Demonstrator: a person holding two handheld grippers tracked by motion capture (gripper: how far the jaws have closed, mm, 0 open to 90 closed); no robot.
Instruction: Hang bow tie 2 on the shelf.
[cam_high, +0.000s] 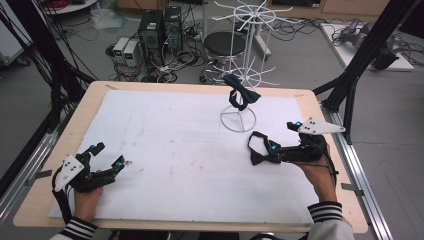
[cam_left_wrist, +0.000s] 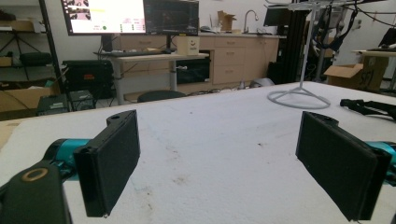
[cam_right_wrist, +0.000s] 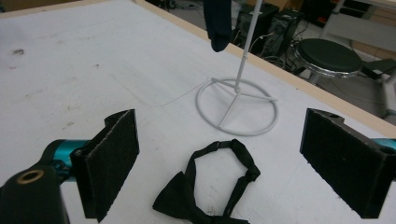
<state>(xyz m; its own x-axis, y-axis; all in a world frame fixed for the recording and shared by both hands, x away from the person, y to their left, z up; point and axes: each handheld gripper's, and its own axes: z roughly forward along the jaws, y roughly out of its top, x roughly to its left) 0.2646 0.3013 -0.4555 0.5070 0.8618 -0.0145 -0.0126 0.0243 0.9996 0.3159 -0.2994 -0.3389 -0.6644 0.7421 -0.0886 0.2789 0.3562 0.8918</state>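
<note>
Black bow tie (cam_right_wrist: 210, 186) flat before spread right gripper (cam_right_wrist: 233, 163), strap looping toward white rack (cam_right_wrist: 237, 105); left gripper (cam_left_wrist: 233, 154) spread. Monitors (cam_left_wrist: 135, 16) in left gripper view.

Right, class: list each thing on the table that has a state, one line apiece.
left gripper: fingers open, empty.
right gripper: fingers open around the bow tie, not gripping.
bow tie: flat on the table, strap looped.
dark item: hanging on the white rack.

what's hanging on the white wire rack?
One dark fabric strap hangs on an arm of the white wire rack. The other arms look bare; what kind of strap it is can't be told.
</note>
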